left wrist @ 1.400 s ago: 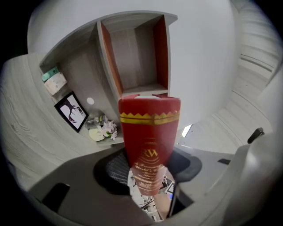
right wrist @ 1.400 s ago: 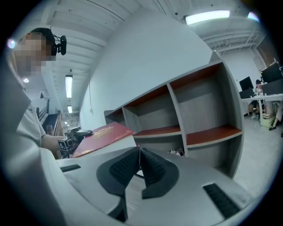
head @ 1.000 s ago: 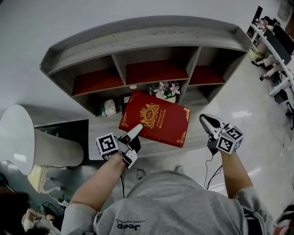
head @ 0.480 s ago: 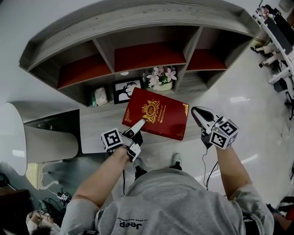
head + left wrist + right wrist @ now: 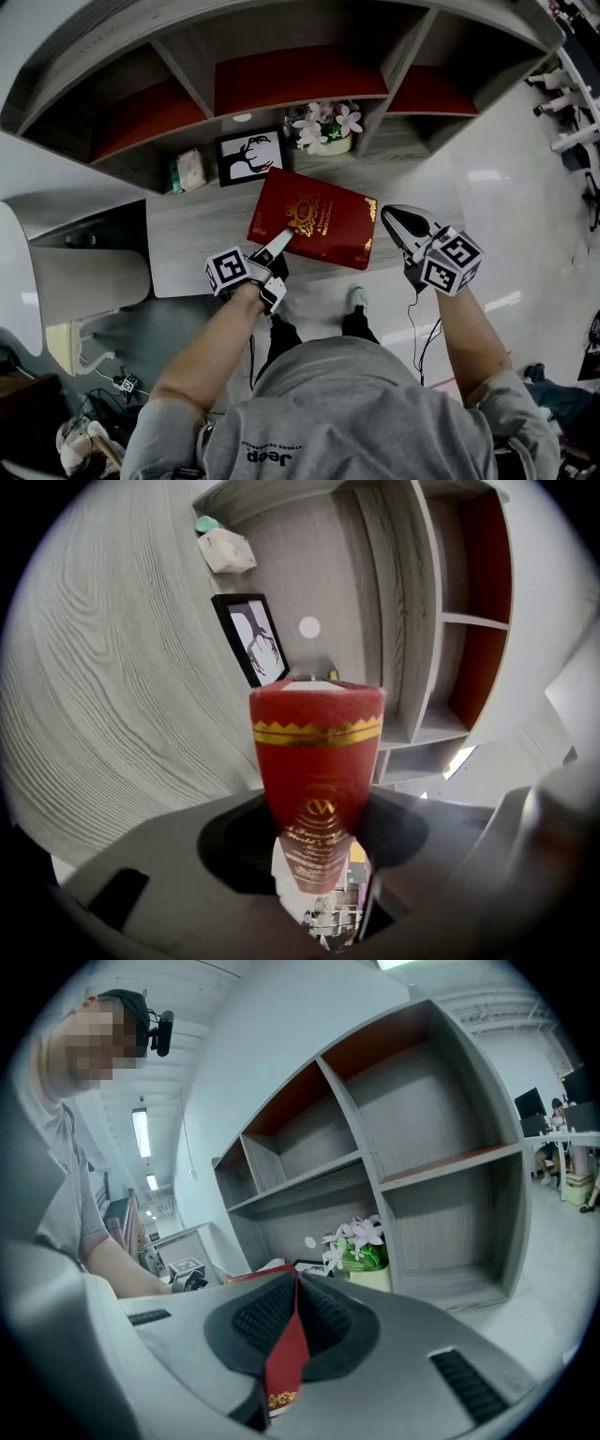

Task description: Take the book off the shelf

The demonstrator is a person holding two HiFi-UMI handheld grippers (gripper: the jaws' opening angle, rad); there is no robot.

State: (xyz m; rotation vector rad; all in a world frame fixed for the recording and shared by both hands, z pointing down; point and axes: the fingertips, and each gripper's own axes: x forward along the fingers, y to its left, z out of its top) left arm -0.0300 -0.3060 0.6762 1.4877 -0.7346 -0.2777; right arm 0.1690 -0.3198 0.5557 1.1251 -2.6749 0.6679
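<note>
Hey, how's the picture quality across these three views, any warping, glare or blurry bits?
Head view: the wide lens bows the shelf into an arc, and glare patches shine on the floor. Left gripper view: the book fills the centre, its near end soft, the corners black. Right gripper view: shelf edges curve, corners black again.

The left gripper (image 5: 317, 844) clamps a red book (image 5: 317, 731), with a framed antler picture (image 5: 253, 641) and grey shelves (image 5: 398, 602) beyond.
</note>
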